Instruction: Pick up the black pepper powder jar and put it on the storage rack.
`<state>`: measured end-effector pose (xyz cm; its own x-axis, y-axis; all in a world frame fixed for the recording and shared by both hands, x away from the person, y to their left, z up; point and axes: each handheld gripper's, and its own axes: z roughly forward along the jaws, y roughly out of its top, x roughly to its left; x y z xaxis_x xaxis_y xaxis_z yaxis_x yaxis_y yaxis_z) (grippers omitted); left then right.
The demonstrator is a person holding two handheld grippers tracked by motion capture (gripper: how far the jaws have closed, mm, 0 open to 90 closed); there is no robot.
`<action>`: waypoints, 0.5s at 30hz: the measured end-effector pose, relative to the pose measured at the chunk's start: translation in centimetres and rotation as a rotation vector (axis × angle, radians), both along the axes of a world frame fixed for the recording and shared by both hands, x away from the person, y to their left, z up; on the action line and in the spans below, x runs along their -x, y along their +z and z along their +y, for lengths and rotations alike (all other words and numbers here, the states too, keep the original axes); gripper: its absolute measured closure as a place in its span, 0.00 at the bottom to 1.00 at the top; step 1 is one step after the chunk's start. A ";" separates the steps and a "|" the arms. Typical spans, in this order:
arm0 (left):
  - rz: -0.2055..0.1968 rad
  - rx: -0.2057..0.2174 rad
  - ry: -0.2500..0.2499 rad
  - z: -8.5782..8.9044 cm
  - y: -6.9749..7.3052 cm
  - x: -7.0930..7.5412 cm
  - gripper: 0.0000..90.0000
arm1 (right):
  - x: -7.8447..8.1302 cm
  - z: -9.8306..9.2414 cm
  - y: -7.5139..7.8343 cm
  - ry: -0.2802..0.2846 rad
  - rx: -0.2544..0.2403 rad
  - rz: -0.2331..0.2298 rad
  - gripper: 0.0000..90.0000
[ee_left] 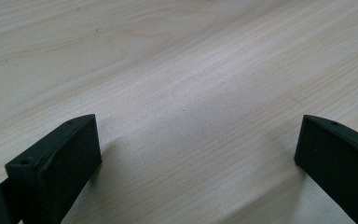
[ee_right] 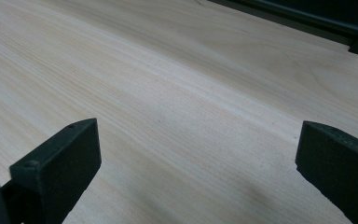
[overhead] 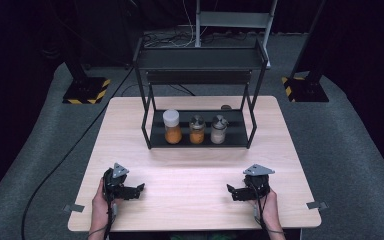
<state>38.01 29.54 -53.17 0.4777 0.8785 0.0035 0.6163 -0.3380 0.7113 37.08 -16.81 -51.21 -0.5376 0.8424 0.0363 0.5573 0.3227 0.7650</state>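
Two grippers rest low on your wooden table (overhead: 195, 165). Largest, at twelve o'clock, the black rack (overhead: 198, 95) holds three jars on its lower shelf: white-lidded orange jar (overhead: 172, 127), small orange jar (overhead: 197, 130), pale jar (overhead: 218, 129). Your left gripper (overhead: 141, 188) at seven o'clock and right gripper (overhead: 228, 189) at five both gape wide, empty, well apart from the jars.

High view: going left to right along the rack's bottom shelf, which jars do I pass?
White-lidded orange jar → smaller orange jar → pale jar.
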 end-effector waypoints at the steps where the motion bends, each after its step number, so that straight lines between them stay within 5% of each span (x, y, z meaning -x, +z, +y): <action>1: 0.000 0.000 0.000 0.0 0.0 0.0 0.00 | 0.0 -0.1 0.0 0.004 -0.007 -0.001 0.00; 15: -0.001 0.001 0.001 0.0 0.0 0.0 0.00 | 0.0 -0.2 -1.7 -0.002 -0.001 -0.031 0.00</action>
